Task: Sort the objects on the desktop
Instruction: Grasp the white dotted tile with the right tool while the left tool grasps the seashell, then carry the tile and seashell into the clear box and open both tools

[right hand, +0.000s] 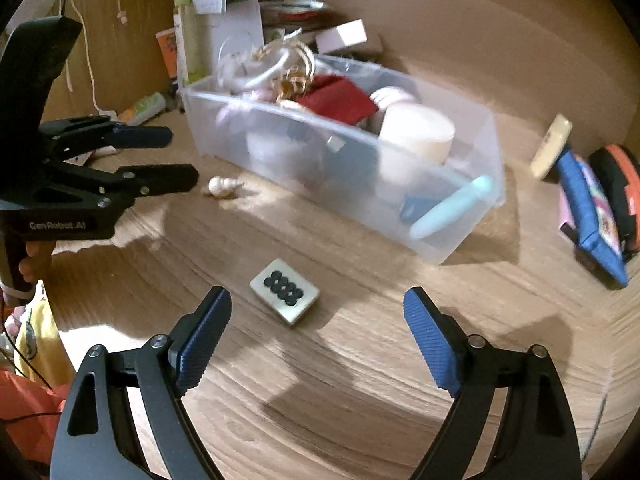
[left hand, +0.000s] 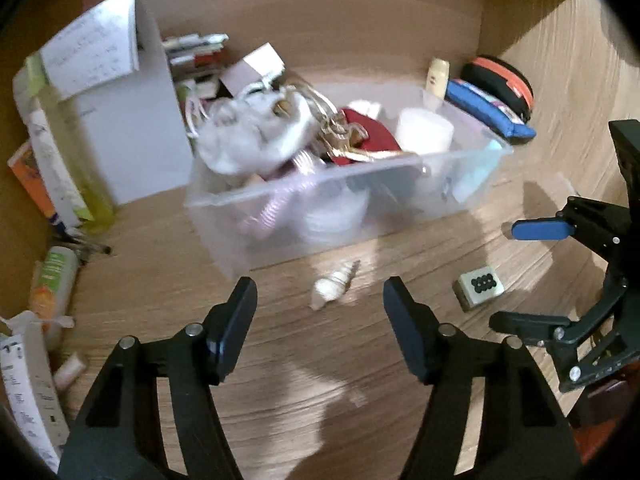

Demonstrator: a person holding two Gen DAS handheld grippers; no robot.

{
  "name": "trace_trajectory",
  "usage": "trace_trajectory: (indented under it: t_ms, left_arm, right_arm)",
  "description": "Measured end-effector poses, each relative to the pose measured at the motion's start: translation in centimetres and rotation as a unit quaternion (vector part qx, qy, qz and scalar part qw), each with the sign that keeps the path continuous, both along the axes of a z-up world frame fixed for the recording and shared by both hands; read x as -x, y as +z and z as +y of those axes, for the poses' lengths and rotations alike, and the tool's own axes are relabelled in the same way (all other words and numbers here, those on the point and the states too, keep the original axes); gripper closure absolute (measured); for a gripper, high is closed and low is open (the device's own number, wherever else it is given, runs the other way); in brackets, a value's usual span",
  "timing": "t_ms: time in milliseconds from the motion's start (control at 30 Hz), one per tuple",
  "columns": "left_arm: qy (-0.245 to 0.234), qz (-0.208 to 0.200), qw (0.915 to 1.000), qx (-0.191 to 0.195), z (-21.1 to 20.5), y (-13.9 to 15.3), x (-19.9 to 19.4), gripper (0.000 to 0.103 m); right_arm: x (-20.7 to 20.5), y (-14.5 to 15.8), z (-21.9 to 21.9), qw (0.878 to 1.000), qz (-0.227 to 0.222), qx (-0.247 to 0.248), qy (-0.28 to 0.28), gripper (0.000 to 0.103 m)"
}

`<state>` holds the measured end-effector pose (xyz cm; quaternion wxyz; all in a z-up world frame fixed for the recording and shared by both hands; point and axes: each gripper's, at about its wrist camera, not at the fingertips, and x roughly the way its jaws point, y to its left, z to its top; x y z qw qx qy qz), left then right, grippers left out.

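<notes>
A small white seashell (left hand: 334,290) lies on the wooden desk just ahead of my left gripper (left hand: 319,290), whose jaws stand open on either side of it without touching. The right wrist view shows that shell (right hand: 222,187) beside the left gripper (right hand: 183,157). A white tile with black dots (right hand: 285,296) rests flat on the desk, slightly ahead of my right gripper (right hand: 317,296), which is open and empty. The tile (left hand: 478,286) and the right gripper (left hand: 503,275) also show at the right of the left wrist view. Behind both objects stands a clear plastic box (right hand: 320,128), full of mixed items.
A blue pouch (right hand: 588,208), a black and orange case (right hand: 618,184) and a cream bottle (right hand: 550,148) lie right of the box. Papers, a white folder (left hand: 132,120), tubes (left hand: 52,284) and cartons crowd the left side. Wooden walls close in the back and sides. A hand (right hand: 32,264) holds the left gripper.
</notes>
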<state>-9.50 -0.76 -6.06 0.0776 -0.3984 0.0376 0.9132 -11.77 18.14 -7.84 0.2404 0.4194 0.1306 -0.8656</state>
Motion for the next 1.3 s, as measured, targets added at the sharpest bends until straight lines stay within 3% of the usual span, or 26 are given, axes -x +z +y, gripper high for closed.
trace_trajectory:
  t_ms: [233, 300, 367, 433, 500, 800, 1300]
  left_arm:
    - [-0.008, -0.04, 0.9991, -0.009, 0.7, -1.5, 2.0, 0.057]
    - [-0.007, -0.047, 0.9988, -0.009, 0.7, -1.8, 2.5, 0.063]
    - [-0.011, -0.054, 0.9985, -0.002, 0.9, -2.1, 2.8, 0.078]
    - [-0.014, -0.05, 0.9986, 0.007, 1.1, -2.0, 2.9, 0.082]
    - [-0.016, -0.047, 0.9987, 0.01, 1.1, -2.0, 2.9, 0.082]
    - [-0.017, -0.025, 0.9995, -0.002, 0.8, -0.8, 1.7, 0.082]
    - [-0.006, 0.059, 0.9975, -0.038, 0.1, 5.1, 0.5, 0.082]
  right_arm:
    - [0.7, -0.7, -0.4, 0.999, -0.027, 0.013, 0.017, 0.025]
    - [0.8, -0.8, -0.6, 0.999, -0.033, 0.013, 0.023, 0.037]
    - [0.9, -1.0, -0.9, 0.999, -0.04, 0.012, 0.032, 0.043]
    - [0.9, -1.0, -1.0, 0.999, -0.035, 0.007, 0.035, 0.051]
    - [0.9, -0.9, -1.2, 0.999, -0.033, 0.005, 0.042, 0.066]
    - [0.1, 0.8, -0.6, 0.998, -0.009, 0.032, 0.044, 0.066]
    - [1.9, 4.9, 1.9, 0.996, 0.033, 0.087, 0.009, 0.066]
